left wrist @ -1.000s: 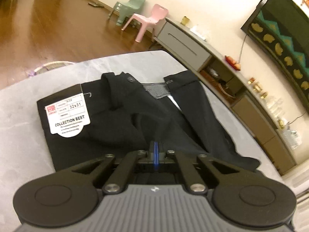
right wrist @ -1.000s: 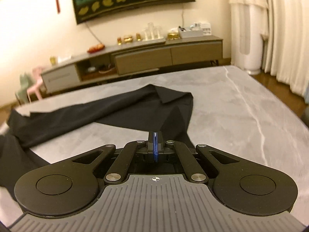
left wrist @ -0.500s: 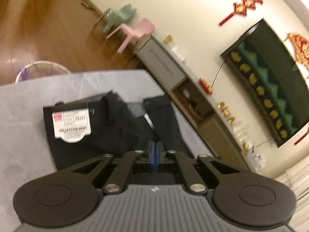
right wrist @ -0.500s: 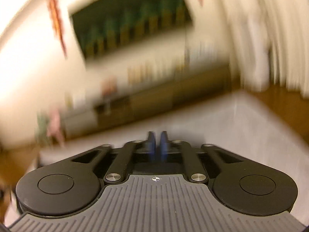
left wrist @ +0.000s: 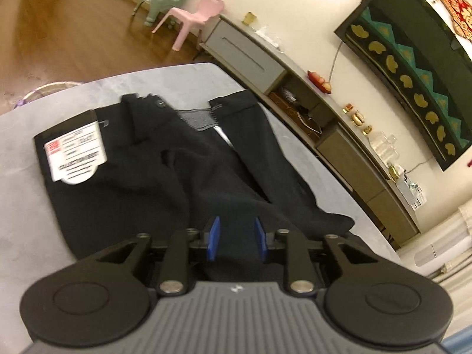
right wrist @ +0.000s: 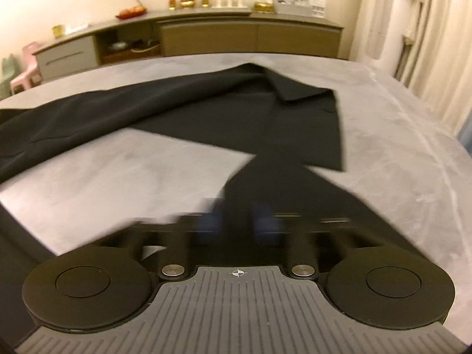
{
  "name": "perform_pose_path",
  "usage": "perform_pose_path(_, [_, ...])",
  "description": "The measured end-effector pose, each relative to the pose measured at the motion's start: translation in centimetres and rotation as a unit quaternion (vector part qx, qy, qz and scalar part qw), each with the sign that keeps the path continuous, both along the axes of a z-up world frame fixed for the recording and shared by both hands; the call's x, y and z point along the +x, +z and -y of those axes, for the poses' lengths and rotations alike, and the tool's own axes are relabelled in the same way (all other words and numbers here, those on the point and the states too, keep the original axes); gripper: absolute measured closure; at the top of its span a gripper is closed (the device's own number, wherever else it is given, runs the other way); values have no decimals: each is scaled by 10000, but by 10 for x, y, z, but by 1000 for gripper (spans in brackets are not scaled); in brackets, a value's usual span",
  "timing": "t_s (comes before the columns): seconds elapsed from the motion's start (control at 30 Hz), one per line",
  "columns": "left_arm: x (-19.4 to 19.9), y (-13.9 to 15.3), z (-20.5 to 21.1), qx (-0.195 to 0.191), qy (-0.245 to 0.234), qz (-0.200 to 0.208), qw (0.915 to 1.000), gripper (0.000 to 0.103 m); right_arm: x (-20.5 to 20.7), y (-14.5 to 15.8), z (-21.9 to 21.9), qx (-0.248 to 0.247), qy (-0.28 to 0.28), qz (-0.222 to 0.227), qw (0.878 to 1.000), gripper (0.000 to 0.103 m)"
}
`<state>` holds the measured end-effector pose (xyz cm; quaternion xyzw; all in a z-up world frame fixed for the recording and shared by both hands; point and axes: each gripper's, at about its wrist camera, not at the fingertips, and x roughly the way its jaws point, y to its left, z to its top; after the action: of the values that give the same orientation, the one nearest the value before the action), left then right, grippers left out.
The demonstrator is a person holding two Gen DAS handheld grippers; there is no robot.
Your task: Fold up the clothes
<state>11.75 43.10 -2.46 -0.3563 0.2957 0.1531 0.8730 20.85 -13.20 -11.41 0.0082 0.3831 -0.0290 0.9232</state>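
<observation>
Both tongs (left wrist: 236, 237) (right wrist: 236, 221) gape over black trousers (left wrist: 141, 183) (right wrist: 236, 118).

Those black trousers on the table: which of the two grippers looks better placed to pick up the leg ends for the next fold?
Probably the right gripper: it points along the black trousers toward their leg ends, jaws apparently open though blurred. The left gripper, also open, hovers near the waistband and paper tag, away from the legs.
</observation>
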Motion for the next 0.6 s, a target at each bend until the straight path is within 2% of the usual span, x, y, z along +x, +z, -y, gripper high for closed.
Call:
perform_pose_path(0.17, [9,4,6,46,-110,57,9999,75,-10,24,55,246,-463,335,9981,103])
perform_pose_path(0.27, [10,5,8,77,-99,65,9999,74,-11,62,74,374,-522,891,9939,103])
perform_pose_path(0.33, [10,3,8,82,-49,26,10000,73,-3,102,78,471,-436,1355,9887,103])
perform_pose_path(0.4, [8,-1,3,28,69,-59,10000,73,-8,148,81,602,-386,1936,9785,103])
perform_pose_path(0.47, [2,-3,-4,-72,216,-84,9997,73,-22,196,84,751,-361,2566,9629,103])
perform_pose_path(0.53, [-6,-5,-12,-185,373,-81,9991,72,-53,221,92,863,-339,2941,9513,103])
perform_pose_path(0.6, [-16,-7,-20,-329,546,-71,9979,64,-83,233,100,901,-303,3124,9452,103])
